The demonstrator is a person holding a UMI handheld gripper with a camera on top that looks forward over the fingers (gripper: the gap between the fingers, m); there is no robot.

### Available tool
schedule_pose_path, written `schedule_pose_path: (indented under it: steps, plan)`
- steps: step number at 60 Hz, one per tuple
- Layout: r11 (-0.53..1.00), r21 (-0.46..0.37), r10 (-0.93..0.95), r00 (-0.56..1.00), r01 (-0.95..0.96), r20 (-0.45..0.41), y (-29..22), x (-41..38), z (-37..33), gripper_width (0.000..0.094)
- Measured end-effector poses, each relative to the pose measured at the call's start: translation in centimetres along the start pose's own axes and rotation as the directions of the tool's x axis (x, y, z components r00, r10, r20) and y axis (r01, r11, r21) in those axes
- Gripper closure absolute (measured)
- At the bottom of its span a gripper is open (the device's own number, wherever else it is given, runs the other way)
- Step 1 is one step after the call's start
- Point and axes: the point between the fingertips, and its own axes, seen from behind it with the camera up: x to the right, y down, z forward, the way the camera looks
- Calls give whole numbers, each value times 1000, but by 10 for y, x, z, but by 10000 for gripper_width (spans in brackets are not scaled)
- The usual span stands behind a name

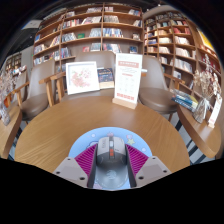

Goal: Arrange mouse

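A grey computer mouse (111, 154) with an orange scroll wheel sits between my two fingers, above the round wooden table (100, 120). My gripper (111, 158) is shut on the mouse: the magenta pads (88, 157) press on its left and right sides. The mouse points forward, away from me, and its rear end is hidden at the base of the fingers. The table top lies below and ahead of the mouse.
A framed picture sign (82, 76) and a white upright sign stand (127, 80) stand at the table's far edge. Wooden chairs (52, 88) ring the table. Tall bookshelves (95, 30) fill the background, with more shelves (185, 55) at the right.
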Motion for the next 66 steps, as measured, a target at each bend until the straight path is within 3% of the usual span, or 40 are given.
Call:
schedule_pose_path:
  steps: [6,13,29,47,66]
  plan:
    - [1000,9,-1,1000,1,16,1,1,-1,393]
    - [1000,23,8,999,-7,-44,-5,15,-13,69]
    - [998,68,8,1000,-6,-26,-12,12,-145,84]
    - [997,63,50,999,-50,2,54,14,-290,86]
    - [995,105,1,1000,0,-14,71,33,-332,76]
